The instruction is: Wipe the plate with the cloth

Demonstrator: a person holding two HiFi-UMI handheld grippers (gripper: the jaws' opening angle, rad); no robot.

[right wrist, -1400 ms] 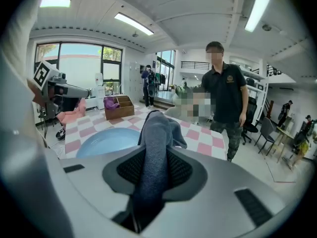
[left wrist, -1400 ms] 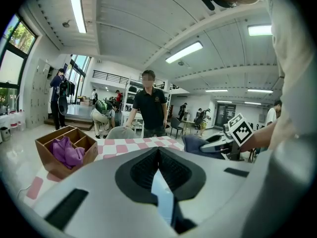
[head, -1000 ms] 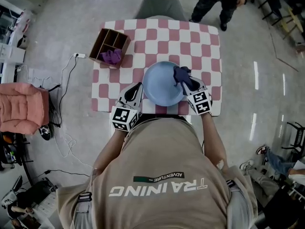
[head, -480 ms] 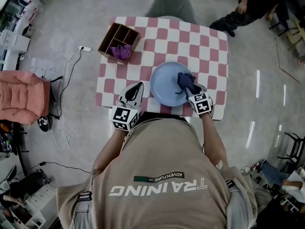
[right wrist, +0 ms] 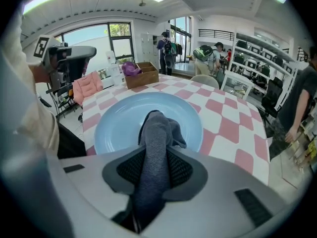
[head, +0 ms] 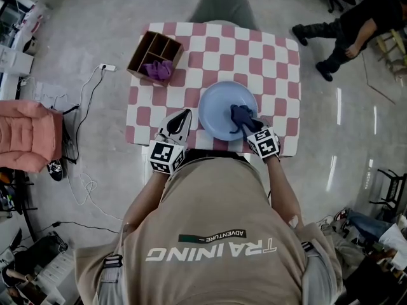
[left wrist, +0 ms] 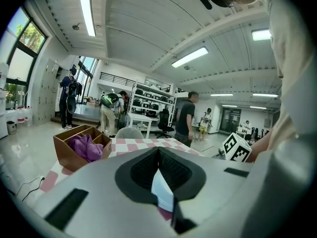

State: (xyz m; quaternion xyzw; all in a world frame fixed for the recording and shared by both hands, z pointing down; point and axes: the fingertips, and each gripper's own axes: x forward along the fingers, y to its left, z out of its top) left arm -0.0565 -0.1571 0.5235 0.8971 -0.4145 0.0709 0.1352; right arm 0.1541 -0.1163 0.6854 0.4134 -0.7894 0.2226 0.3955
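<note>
At the left of the pink-and-white checked table [head: 280, 62] stood an open wooden box with compartments [head: 145, 51], a bundle of purple fabric [head: 158, 70] in its near cell, well apart from the work. The left gripper [head: 185, 114] lay just beside the left rim of the round light-blue plate [head: 216, 110], where it had been a second before; its own view showed the jaw tips closed together with nothing grasped, and only a thin sliver of plate [left wrist: 161, 190] showing behind them. The plate sat near the table's front edge, in front of the person. Over that second the right gripper [head: 249, 128] had come lower and tipped more steeply, and the dark grey-blue cloth [head: 240, 115] had moved from near the plate's right rim to its right-centre. Its jaws were clenched on the cloth [right wrist: 154, 133], whose free end bunched on the plate's face [right wrist: 119, 120]. That suggested a wiping stroke under way, with most of the plate's left half not yet covered. A bystander [head: 343, 33] stood off the table's far right corner, cut by the frame. The person's torso [head: 210, 234] hid the table's near edge and both hands. The cloth covered its own contact with the plate, so how firmly it pressed could not be told, nor whether the plate carried any dirt.
</note>
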